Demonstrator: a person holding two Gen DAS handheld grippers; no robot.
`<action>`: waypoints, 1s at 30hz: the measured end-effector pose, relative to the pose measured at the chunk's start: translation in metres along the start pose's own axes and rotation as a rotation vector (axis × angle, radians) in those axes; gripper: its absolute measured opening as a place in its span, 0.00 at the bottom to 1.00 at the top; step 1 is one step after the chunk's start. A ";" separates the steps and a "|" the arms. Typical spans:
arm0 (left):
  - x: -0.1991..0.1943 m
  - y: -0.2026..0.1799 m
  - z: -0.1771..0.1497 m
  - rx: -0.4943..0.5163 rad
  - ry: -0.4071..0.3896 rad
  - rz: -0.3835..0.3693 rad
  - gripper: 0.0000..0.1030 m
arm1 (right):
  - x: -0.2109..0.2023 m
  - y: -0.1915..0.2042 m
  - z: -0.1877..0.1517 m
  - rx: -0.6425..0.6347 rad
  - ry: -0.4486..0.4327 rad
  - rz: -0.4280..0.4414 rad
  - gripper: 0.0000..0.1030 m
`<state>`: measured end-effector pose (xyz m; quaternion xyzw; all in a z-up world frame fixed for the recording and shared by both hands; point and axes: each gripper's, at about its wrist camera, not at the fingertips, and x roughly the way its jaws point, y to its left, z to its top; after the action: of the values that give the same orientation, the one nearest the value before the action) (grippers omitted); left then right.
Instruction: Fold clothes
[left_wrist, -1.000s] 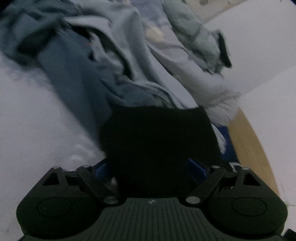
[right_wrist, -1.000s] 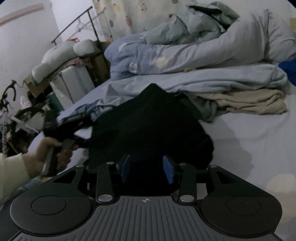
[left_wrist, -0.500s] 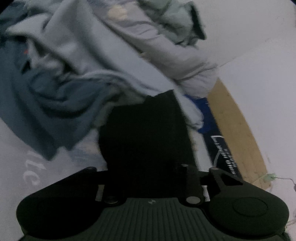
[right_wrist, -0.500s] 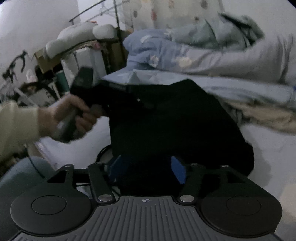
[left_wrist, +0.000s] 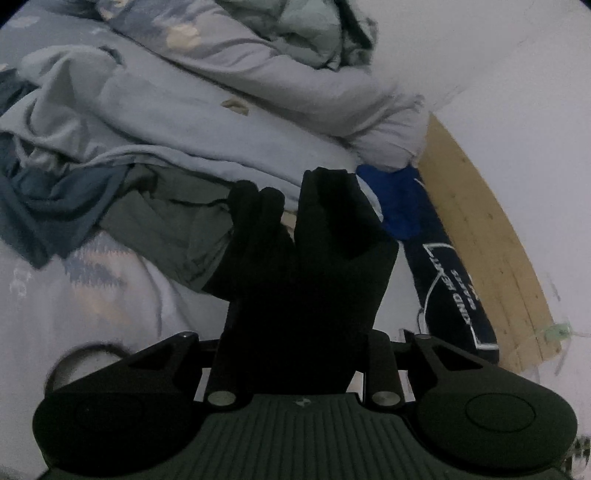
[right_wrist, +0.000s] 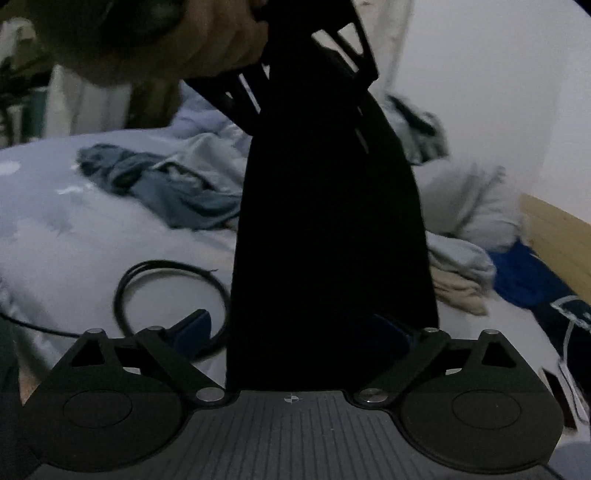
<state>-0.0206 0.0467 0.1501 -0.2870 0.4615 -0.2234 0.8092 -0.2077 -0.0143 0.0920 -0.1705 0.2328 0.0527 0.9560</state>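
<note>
Rumpled bedding (left_wrist: 207, 122) behind; left tongs (left_wrist: 295, 354) apparently clamp black garment (right_wrist: 328, 229), right tongs (right_wrist: 295, 332) opening around it

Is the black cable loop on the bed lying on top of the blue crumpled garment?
No, the black cable loop lies on bare bedsheet, apart from the blue crumpled garment.

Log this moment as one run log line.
task: fold clothes | left gripper: shut on black garment | right gripper: opening, garment between fingers | bed
</note>
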 end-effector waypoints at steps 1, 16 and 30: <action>0.001 -0.004 0.000 -0.004 0.000 0.005 0.27 | 0.002 0.004 -0.001 -0.012 -0.009 -0.031 0.94; -0.015 0.029 -0.005 -0.197 -0.115 -0.121 0.24 | 0.014 -0.033 -0.030 -0.188 0.054 -0.019 0.44; -0.155 0.101 0.062 -0.189 -0.460 -0.202 0.24 | 0.037 0.008 0.089 -0.328 -0.231 0.042 0.31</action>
<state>-0.0304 0.2342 0.2036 -0.4492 0.2533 -0.1876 0.8360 -0.1383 0.0252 0.1464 -0.3119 0.1134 0.1289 0.9345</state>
